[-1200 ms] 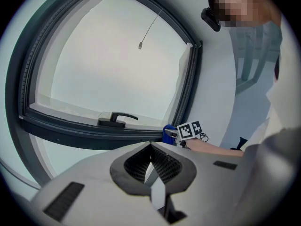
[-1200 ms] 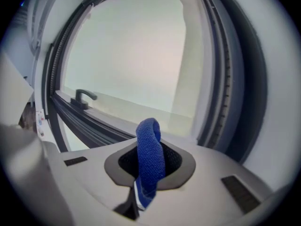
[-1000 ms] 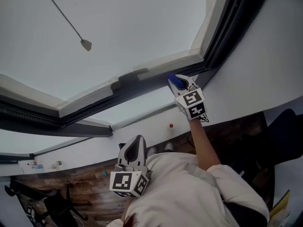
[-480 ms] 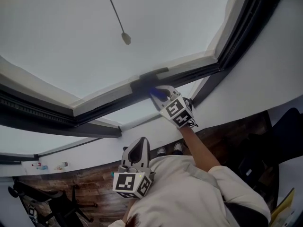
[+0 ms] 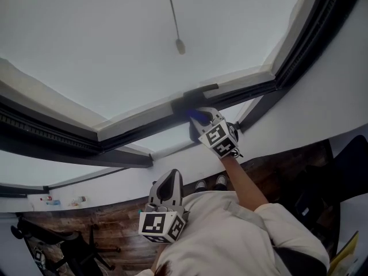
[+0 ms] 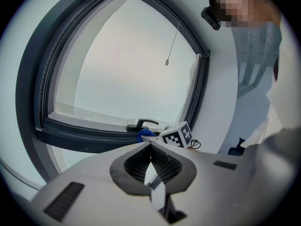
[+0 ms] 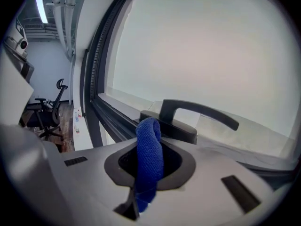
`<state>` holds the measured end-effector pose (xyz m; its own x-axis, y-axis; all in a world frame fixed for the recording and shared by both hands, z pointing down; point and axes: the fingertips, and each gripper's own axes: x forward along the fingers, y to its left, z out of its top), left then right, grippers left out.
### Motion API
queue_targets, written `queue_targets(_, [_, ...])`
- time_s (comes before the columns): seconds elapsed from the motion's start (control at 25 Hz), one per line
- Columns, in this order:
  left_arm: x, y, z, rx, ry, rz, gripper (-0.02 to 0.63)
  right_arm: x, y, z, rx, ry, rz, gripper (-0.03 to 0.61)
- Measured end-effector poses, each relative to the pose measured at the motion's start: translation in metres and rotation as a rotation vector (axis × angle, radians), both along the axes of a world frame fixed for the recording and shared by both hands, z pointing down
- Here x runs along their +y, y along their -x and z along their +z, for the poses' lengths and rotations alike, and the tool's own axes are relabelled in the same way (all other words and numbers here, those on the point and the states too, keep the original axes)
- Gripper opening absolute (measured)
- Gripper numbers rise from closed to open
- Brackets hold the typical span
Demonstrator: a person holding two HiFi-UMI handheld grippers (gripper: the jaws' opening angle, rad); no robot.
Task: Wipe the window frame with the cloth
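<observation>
The right claw (image 5: 201, 118) is clenched on a blue cloth (image 7: 149, 157). The cloth's folded end sticks out past the jaws so that fabric, not plastic, meets the frame (image 5: 135, 128). The claw is raised to the lower rail, just beside the handle (image 7: 197, 111), likely to wipe around it. The left claw (image 5: 168, 180) hangs low near the chest, jaws together on nothing, out of the way. No containers show.

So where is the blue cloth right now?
The cloth sits in the right gripper, centre-right in the head view, its tip at the window frame beside the dark handle.
</observation>
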<state>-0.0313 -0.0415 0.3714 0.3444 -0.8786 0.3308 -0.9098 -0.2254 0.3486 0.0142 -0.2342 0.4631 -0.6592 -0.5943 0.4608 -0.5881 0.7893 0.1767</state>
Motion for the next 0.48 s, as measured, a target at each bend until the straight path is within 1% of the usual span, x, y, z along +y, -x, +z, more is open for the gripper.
queue_targets(0.28, [-0.008, -0.006, 0.0, 0.01, -0.005, 0.034, 0.005, 0.0, 0.002, -0.001, 0.026, -0.034, -0.025, 0.045])
queue_targets(0.48, [-0.013, -0.007, -0.002, 0.01, -0.014, 0.042, 0.005, 0.0, 0.0, 0.0, 0.016, -0.022, -0.032, 0.044])
